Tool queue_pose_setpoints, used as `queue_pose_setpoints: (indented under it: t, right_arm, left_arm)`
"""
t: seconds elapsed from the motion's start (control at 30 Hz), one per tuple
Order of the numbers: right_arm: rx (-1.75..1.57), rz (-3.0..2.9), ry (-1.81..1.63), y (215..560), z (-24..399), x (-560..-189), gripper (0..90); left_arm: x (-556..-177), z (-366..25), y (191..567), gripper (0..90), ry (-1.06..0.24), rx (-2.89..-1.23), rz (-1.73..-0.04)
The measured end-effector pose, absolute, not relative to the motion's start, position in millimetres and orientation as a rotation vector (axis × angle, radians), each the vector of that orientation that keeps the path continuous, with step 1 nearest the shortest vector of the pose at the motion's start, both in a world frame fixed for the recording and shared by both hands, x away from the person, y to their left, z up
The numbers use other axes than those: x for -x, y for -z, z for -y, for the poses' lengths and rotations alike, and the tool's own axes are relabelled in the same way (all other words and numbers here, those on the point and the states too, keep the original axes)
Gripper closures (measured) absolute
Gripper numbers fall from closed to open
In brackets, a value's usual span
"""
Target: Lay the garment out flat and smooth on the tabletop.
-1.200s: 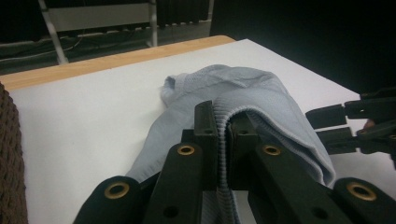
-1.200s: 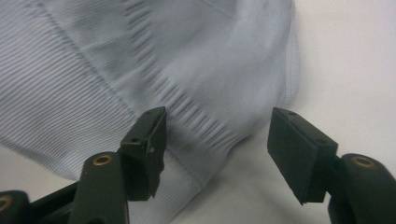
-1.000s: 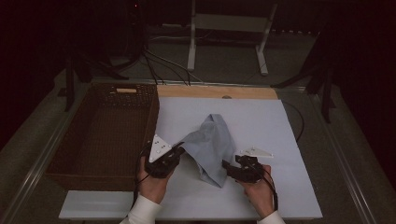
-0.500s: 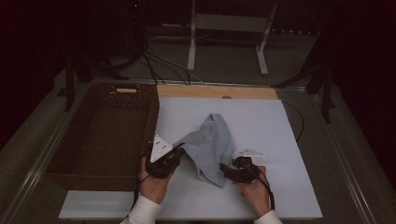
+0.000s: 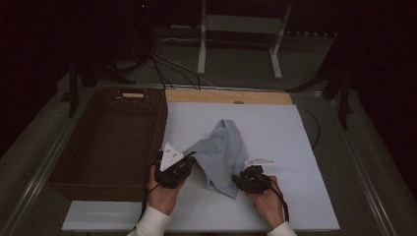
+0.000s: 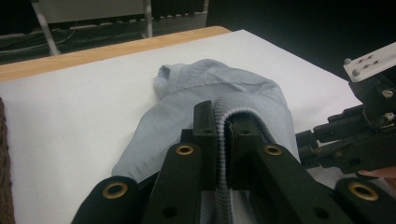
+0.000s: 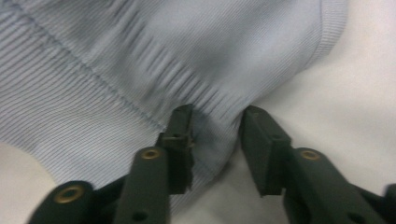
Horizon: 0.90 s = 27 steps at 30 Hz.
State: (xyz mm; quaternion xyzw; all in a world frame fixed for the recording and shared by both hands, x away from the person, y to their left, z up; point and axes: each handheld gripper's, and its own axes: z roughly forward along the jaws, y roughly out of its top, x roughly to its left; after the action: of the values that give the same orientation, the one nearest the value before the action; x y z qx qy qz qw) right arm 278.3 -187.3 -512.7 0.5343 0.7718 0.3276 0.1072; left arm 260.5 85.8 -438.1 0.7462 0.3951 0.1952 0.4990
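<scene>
The light blue knit garment (image 5: 222, 152) is lying crumpled near the middle of the white desk (image 5: 275, 128), with one end reaching toward the far wooden edge strip (image 5: 228, 96) and the near end lying between the two claws.

The left claw (image 5: 189, 158) is sitting at the garment's left near corner. In the left gripper view, its two black jaws are clamped tight on a ribbed hem (image 6: 223, 154) of the garment (image 6: 219, 88), with the fabric fold standing upright between the pads. The corner is being held lifted off the desk surface. The person's left hand (image 5: 164, 192) is gripping the claw body from below.

The right claw (image 5: 235, 180) is positioned at the garment's near right edge, with the person's right hand (image 5: 268, 204) behind it. In the right gripper view, its jaws are partly spread and have just been closing. A bunched pucker of the ribbed fabric (image 7: 215, 126) is lying between them: the left pad is touching the cloth, while the right pad is standing just clear of it. The grasp is not yet clenched.

A brown wicker basket (image 5: 105, 172) is standing at the left of the desk, just beside the left claw.
</scene>
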Motion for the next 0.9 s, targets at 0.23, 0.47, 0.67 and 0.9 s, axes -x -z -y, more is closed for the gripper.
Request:
queue_pose_setpoints:
  t: [0.23,0.47,0.67,0.9]
  right_arm:
    - [-1.578,-2.283,-0.958,512.2,188.1,-277.8,81.7]
    - [-1.548,-2.275,-0.968,507.5,190.8,-275.6,86.9]
    - [-1.544,-2.248,-0.990,500.8,195.5,-273.6,87.5]
    - [-1.551,-2.196,-1.013,489.6,207.7,-271.1,87.7]
  left_arm:
    - [-260.6,-86.0,438.2,85.2,-0.471,-1.805,-0.955]
    - [-260.3,-87.0,437.0,85.3,-0.472,-1.800,-0.958]
    - [-260.2,-87.8,436.4,85.4,-0.473,-1.796,-0.956]
    - [-259.8,-87.0,436.5,85.4,-0.469,-1.796,-0.952]
